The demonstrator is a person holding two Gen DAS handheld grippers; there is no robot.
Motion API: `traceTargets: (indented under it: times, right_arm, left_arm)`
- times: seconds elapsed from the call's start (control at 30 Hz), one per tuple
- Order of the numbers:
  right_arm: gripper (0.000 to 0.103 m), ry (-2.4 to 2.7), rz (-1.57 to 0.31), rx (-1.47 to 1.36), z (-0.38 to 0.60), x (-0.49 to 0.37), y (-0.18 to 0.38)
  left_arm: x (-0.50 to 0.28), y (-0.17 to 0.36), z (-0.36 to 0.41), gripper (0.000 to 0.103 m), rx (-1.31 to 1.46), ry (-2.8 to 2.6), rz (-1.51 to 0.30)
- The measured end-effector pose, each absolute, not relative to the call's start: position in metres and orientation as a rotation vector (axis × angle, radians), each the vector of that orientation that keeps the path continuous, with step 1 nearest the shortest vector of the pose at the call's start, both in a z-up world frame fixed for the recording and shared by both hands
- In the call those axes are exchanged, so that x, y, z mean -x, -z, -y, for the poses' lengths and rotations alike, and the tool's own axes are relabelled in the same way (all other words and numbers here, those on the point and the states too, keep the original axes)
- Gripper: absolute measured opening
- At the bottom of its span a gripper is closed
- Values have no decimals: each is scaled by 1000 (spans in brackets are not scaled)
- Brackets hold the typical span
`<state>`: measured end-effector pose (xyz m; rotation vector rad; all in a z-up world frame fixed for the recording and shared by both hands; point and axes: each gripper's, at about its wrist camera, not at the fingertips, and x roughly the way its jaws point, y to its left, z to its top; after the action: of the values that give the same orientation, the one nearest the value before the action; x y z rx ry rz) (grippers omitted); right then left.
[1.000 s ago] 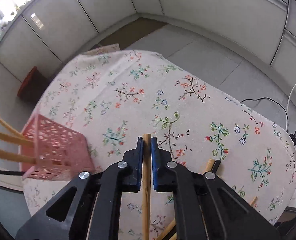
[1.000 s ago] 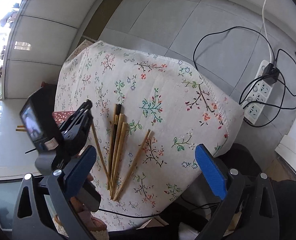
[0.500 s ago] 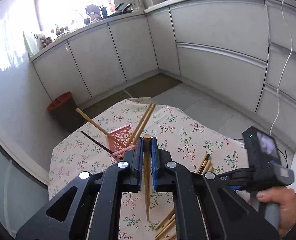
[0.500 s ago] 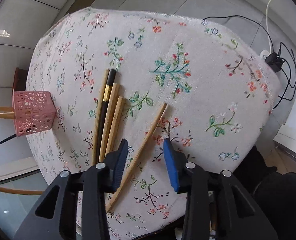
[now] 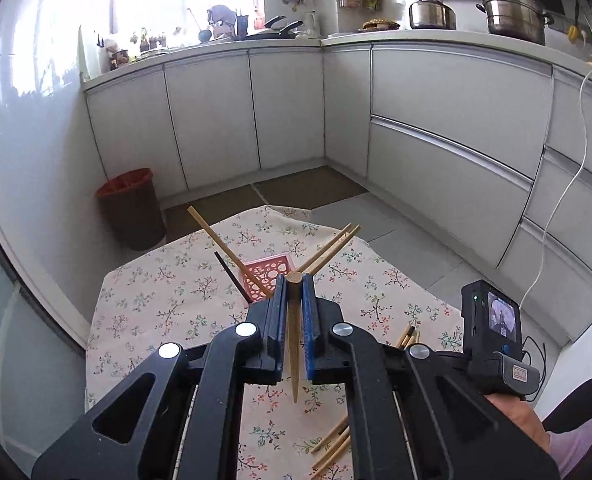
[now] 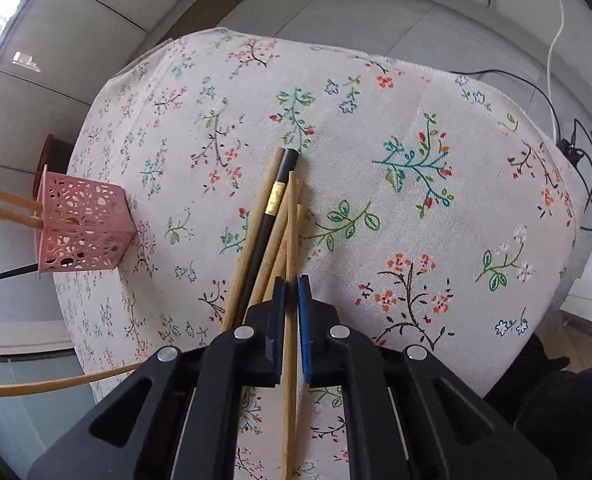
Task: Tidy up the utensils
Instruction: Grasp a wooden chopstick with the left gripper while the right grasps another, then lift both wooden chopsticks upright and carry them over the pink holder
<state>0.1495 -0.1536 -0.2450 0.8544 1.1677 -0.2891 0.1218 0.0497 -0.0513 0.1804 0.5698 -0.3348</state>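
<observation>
Left wrist view: left gripper (image 5: 295,284) clamped wooden chopstick (image 5: 295,344) near pink holder (image 5: 266,274); right gripper (image 6: 291,286) pinched loose chopstick (image 6: 290,320) right of holder.

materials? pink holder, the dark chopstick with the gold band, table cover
Pink holder: looks like moulded plastic, matt, with cut-out lattice walls.
Dark chopstick: smooth black shaft, probably lacquered wood or plastic; its gold band glints like metal or foil.
Tablecloth: woven fabric, visible weave, printed flowers, draping over the edges.
</observation>
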Motion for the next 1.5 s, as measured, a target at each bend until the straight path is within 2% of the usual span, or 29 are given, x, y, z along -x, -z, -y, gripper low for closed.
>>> traceTargets:
  times: [0.57,0.9,1.5]
  right_arm:
    - [6,70,-852,-570,157,-95,136]
    - [6,51,-688,-550,173,-74,87]
    - [7,49,-387,-504,203,-109,-39]
  left_arm:
    - [-118,35,-73,7,-54,369,-595]
    - [-115,24,-76,7,-29,348,-571]
    - [-139,-38,-94,7,117,267,-412]
